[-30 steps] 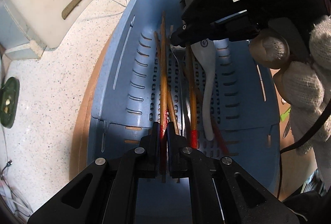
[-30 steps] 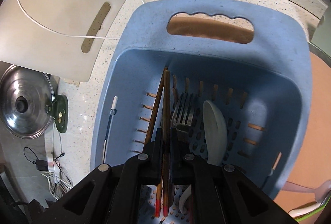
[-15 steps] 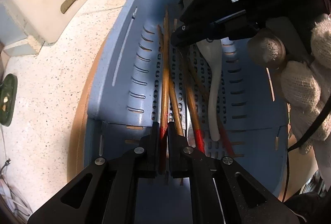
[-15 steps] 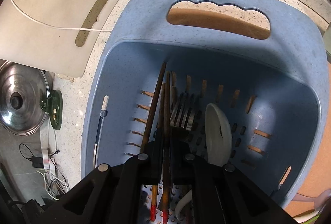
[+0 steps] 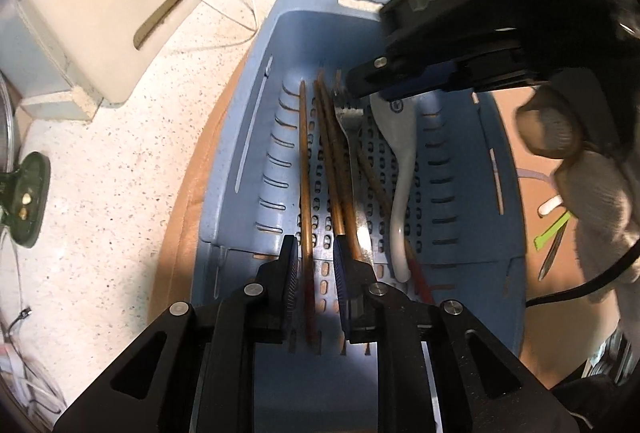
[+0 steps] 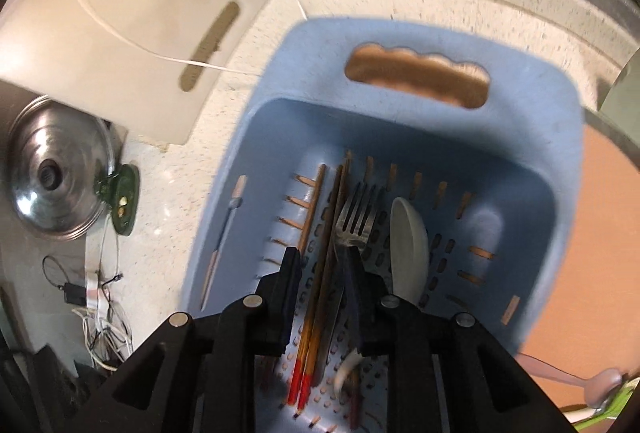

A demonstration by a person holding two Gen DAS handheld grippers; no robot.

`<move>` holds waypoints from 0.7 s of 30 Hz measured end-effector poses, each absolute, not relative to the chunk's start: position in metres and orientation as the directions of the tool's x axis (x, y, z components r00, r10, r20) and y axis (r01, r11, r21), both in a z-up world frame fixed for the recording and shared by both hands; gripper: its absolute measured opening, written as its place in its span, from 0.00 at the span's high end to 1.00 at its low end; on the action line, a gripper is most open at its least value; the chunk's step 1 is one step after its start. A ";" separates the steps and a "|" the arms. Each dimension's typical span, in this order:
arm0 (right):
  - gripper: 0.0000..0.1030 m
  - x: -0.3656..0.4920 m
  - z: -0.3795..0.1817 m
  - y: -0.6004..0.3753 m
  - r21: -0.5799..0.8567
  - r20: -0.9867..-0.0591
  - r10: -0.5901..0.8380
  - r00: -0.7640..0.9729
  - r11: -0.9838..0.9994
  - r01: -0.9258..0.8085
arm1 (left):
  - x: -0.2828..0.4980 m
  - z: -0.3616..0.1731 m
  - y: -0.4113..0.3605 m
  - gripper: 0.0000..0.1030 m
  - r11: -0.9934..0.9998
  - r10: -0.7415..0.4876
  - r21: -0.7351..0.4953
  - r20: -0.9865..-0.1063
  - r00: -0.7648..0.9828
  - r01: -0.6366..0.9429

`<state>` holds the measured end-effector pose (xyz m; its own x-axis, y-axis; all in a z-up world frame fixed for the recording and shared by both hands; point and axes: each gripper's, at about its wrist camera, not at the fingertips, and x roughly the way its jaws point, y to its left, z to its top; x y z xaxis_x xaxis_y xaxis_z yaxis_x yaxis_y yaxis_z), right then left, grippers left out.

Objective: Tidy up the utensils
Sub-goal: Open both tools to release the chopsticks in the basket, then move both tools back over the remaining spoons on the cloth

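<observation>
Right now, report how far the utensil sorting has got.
Done: chopsticks, fork and white spoon lie lengthwise in the blue basket.
In hand: nothing gripped; the left gripper and right gripper are both opening over the chopsticks.
Left: a spoon lies outside, on the orange mat.

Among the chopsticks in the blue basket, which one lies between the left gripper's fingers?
The lone chopstick nearest the basket's slotted left wall; the other chopsticks lie grouped beside the fork.

Home kitchen, speckled countertop (image 5: 120, 169), pot lid (image 6: 56, 169), cutting board (image 6: 132, 5)
</observation>
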<state>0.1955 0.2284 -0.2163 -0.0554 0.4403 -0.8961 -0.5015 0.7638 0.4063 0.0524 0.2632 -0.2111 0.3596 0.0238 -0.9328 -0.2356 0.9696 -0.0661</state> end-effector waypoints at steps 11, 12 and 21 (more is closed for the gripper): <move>0.78 0.185 -0.151 0.119 0.435 -0.832 0.552 0.055 0.711 -0.552 | 0.033 -0.163 0.240 0.84 0.978 0.049 -0.049 -0.893 0.448 -0.205; 0.75 0.184 -0.146 0.107 0.431 -0.827 0.558 0.072 0.710 -0.558 | 0.033 -0.158 0.235 0.84 0.980 0.047 -0.048 -0.887 0.459 -0.194; 0.51 0.171 -0.114 -0.008 0.393 -0.768 0.593 0.243 0.735 -0.552 | 0.045 -0.143 0.177 0.84 0.997 -0.023 -0.059 -0.863 0.505 -0.055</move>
<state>0.1713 -0.0081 -0.1140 0.2431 0.5929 -0.7677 -0.5520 0.7354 0.3931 0.0447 0.1772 -0.1432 0.5051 -0.0231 -0.8627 -0.0551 0.9967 -0.0590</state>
